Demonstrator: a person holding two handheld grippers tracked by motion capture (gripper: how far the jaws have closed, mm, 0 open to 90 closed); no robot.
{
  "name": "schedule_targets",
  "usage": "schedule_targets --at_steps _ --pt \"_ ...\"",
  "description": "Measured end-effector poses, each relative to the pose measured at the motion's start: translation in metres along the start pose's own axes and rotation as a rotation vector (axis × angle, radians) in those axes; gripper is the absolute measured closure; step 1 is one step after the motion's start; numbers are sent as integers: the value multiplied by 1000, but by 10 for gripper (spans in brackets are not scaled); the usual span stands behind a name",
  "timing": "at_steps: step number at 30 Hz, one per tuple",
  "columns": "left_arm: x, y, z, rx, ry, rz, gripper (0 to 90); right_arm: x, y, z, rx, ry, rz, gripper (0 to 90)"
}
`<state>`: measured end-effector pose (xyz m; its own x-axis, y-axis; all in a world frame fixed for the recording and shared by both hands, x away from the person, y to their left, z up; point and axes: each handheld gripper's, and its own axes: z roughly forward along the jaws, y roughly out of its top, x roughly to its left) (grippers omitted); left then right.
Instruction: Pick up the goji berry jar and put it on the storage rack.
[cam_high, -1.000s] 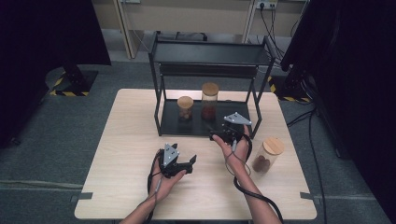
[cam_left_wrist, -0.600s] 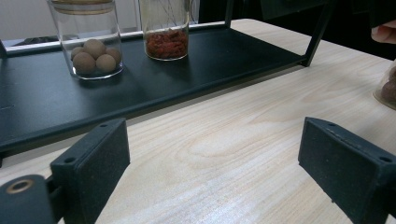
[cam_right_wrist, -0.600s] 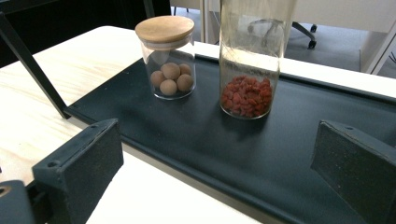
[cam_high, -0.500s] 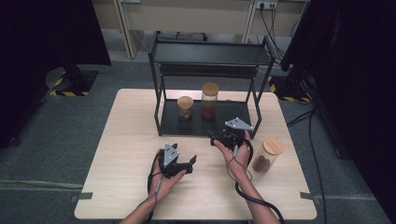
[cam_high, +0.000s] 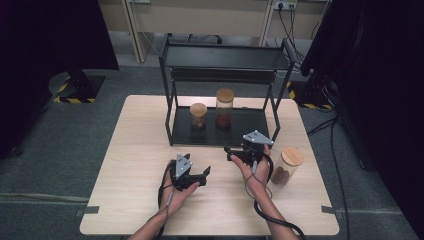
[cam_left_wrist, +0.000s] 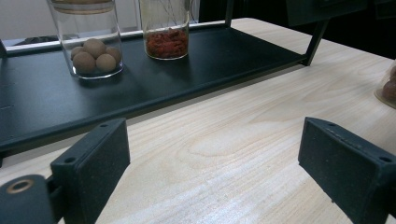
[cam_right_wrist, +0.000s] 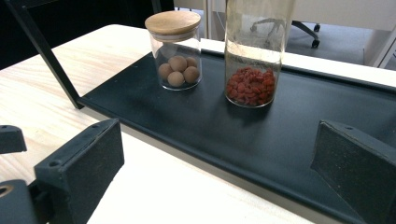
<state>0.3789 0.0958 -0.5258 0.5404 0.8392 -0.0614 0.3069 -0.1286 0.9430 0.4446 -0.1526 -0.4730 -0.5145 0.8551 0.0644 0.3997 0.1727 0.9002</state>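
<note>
A black two-tier rack (cam_high: 222, 132) stands at the back of the wooden table. On its lower shelf (cam_right_wrist: 299, 116) are a short cork-lidded jar of brown balls (cam_high: 198, 116) (cam_right_wrist: 176, 51) (cam_left_wrist: 93, 51) and a tall jar of red bits (cam_high: 224, 108) (cam_right_wrist: 254, 60) (cam_left_wrist: 167, 32). My left gripper (cam_high: 204, 173) (cam_left_wrist: 215, 163) rests low over the table in front of the rack, open and with nothing in it. Just off the rack's front right corner, my right gripper (cam_high: 230, 152) (cam_right_wrist: 219, 172) is also open, its jaws angled toward the two jars.
A third cork-lidded jar with dark brown contents (cam_high: 286, 166) (cam_left_wrist: 387, 86) stands on the table right of my right hand. Bare wood (cam_high: 135, 150) lies to the left of the rack. Cables trail from both grippers toward the table's front edge.
My right gripper has edged slightly back from the rack toward the table's front. The left gripper has stayed put, and both sets of jaws stand as wide as before.
</note>
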Motion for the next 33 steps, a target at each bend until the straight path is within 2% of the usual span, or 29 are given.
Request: schedule_targets --at_steps 14,33 --pt "0 0 0 1 0 2 84 0 -12 -11 11 2 -6 28" --pt "0 0 0 0 0 0 85 8 -24 -29 9 18 -25 28"
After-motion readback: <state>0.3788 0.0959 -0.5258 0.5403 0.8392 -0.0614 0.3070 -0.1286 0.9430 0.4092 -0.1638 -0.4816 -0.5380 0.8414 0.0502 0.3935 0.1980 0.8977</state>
